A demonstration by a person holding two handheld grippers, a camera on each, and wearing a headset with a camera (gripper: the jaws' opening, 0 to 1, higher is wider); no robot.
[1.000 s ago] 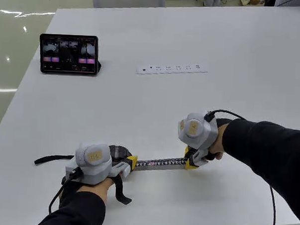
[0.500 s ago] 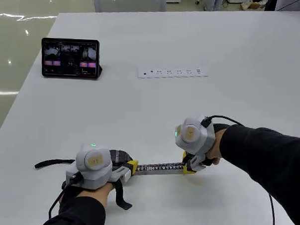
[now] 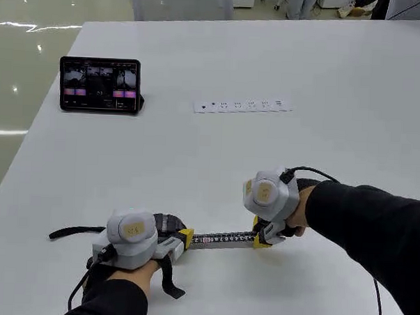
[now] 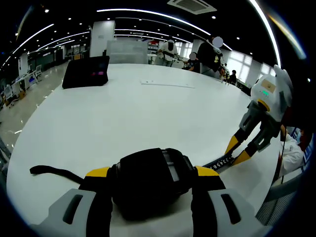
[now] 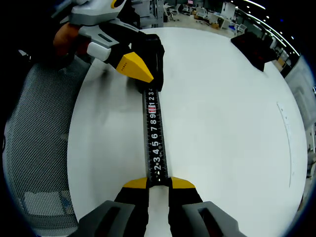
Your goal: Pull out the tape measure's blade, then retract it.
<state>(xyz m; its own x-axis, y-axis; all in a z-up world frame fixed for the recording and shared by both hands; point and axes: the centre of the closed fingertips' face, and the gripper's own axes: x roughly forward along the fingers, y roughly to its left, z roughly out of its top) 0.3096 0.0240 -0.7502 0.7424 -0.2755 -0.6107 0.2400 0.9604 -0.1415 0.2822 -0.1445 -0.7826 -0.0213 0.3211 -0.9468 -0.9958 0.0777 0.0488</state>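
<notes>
We held the left hand-held gripper and right hand-held gripper low, tips facing each other, both pairs of jaws clamped, arms in black sleeves.

Black numerals 2 through 9 on the tape measure's blade, a 10 in red — then 1, 2, 3 beyond it
</notes>
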